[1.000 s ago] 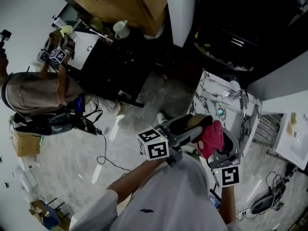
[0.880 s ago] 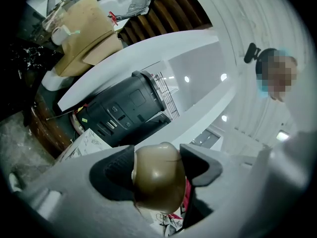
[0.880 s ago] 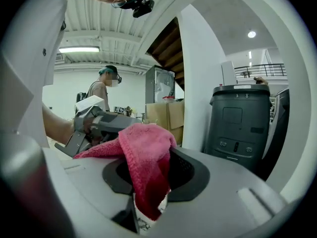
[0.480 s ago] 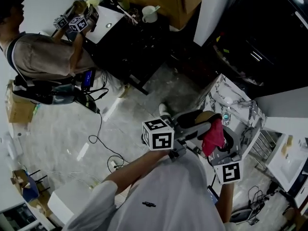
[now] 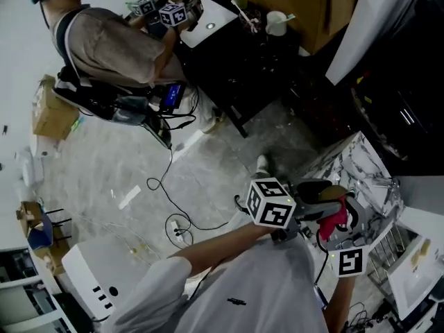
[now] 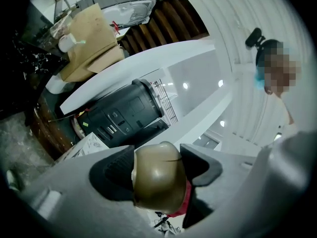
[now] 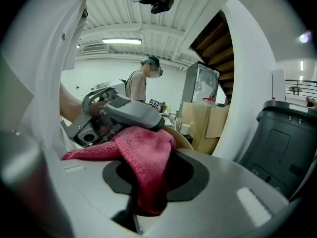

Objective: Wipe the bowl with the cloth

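jaws of left gripper (image 6: 159,171): pinched on the tan bowl (image 6: 157,183), one jaw pressed to each side of its wall
jaws of right gripper (image 7: 154,178): clamped on the pink-red cloth (image 7: 141,155), which is bunched between them
bowl: held off the surface and tipped on its side, near the marble counter (image 5: 361,159)
cloth: laid over the bowl's rim and touching it; a red edge is seen just behind the bowl in the left gripper view
right gripper: held just beside the bowl, its marker cube (image 5: 350,261) seen below the bowl in the head view
second person (image 5: 104,40): seen well apart from the bowl, at a dark table (image 5: 236,68)
cardboard box (image 5: 312,9): seen well apart from the bowl, beyond the dark table
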`<state>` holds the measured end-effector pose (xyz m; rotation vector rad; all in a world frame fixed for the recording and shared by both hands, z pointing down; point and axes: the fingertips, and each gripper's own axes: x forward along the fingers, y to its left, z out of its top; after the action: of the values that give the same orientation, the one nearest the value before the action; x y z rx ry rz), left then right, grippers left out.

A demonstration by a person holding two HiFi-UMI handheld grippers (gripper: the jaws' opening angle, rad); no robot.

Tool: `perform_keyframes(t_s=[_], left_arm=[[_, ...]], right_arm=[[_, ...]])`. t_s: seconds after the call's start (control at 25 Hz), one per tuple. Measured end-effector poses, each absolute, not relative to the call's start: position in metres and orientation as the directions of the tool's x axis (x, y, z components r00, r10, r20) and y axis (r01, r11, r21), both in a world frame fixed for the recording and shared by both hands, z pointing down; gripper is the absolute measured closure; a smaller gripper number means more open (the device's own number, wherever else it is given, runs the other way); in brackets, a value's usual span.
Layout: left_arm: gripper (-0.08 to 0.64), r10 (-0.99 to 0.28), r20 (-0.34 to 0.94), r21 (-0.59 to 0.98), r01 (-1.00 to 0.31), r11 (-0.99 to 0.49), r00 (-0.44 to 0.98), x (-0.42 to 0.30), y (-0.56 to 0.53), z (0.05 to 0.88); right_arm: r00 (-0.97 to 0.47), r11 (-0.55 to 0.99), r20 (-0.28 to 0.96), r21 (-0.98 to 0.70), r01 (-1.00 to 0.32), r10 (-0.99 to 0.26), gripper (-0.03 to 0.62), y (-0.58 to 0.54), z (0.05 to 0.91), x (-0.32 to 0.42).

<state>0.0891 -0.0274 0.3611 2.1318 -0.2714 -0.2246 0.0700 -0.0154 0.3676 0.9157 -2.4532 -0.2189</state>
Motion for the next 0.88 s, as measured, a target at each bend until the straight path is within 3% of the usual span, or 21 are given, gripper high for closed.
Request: perform_keyframes(t_s=[0.08, 0.32, 0.64, 0.88], left_arm=[[0.268, -0.278, -0.054, 0.834, -0.110, -0.541, 0.959, 0.082, -0.024, 0.357], [0.268, -0.289, -0.050, 0.816, -0.128, -0.564, 0.956, 0.051, -0.028, 0.354], [0.268, -0.296, -0.056, 0.791, -0.139, -0.596, 0.954, 0.076, -0.053, 0.349], [0.268, -0.297, -0.045, 0.784, -0.151, -0.602, 0.954, 0.094, -0.049, 0.345]], right_arm=[[-0.603, 0.716, 0.401, 0.253, -0.651, -0.690, 0.474, -0.016, 0.368, 0.070], [-0.504, 0.685, 0.510, 0.265, -0.679, -0.697, 0.474, -0.022, 0.385, 0.065], [-0.507, 0.683, 0.484, 0.318, -0.657, -0.713, 0.476, -0.031, 0.375, 0.088], [-0.549, 0.685, 0.455, 0.213, -0.697, -0.701, 0.476, -0.014, 0.367, 0.090]])
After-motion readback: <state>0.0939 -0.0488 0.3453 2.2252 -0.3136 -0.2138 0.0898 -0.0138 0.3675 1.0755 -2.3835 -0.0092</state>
